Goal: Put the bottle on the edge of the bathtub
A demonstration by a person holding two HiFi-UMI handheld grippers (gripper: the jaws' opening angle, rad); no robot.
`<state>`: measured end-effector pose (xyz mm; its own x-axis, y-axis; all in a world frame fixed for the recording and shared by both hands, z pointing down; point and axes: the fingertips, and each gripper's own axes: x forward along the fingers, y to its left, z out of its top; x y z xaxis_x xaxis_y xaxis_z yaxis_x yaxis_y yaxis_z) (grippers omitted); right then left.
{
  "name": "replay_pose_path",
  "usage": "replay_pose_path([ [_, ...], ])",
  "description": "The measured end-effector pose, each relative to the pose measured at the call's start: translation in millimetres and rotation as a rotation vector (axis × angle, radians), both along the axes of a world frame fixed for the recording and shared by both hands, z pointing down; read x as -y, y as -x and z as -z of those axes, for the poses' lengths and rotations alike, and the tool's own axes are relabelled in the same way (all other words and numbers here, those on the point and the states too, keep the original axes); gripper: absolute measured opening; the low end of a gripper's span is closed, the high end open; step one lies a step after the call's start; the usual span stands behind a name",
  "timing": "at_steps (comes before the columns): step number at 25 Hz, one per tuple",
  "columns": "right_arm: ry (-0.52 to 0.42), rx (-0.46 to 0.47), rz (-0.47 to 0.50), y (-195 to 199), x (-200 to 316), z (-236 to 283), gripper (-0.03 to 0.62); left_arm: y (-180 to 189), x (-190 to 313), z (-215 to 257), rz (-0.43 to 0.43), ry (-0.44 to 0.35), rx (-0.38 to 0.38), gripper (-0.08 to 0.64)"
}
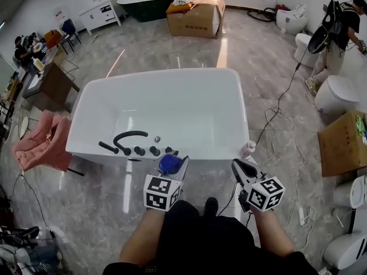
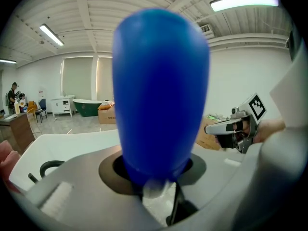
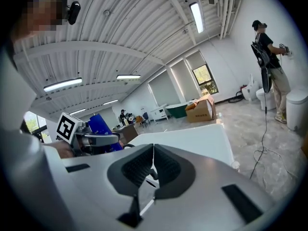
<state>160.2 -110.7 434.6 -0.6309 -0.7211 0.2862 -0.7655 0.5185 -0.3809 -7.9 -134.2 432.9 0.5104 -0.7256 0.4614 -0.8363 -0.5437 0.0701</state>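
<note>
A blue bottle [image 1: 168,165] with a rounded top is held in my left gripper [image 1: 175,160], whose jaws are shut on its lower part, just in front of the white bathtub's near rim [image 1: 189,156]. The left gripper view is mostly filled by the blue bottle [image 2: 161,90], standing up from the jaws. To the right, my right gripper [image 1: 236,164] is shut with nothing in it; its ribbed pads [image 3: 166,165] meet. It hovers beside the tub's near right corner. A black faucet [image 1: 129,136] and several knobs sit on the near rim at left.
A small pale pink bottle [image 1: 248,149] stands by the tub's right corner. Cables [image 1: 281,122] trail over the floor at right. Cardboard boxes [image 1: 343,143] [image 1: 196,16], toilets [image 1: 335,93], a pink chair [image 1: 43,143] and a standing person [image 1: 332,36] surround the tub.
</note>
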Motion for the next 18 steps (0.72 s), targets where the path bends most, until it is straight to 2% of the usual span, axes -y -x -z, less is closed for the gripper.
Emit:
replay_pose_path([
  [10, 0.063, -0.007, -0.009, 22, 29, -17, 0.012, 19, 26, -17, -0.011, 0.034, -0.006, 0.149],
  [18, 0.112, -0.033, 0.036, 42, 54, -42, 0.012, 24, 44, -65, -0.013, 0.113, 0.007, 0.149],
])
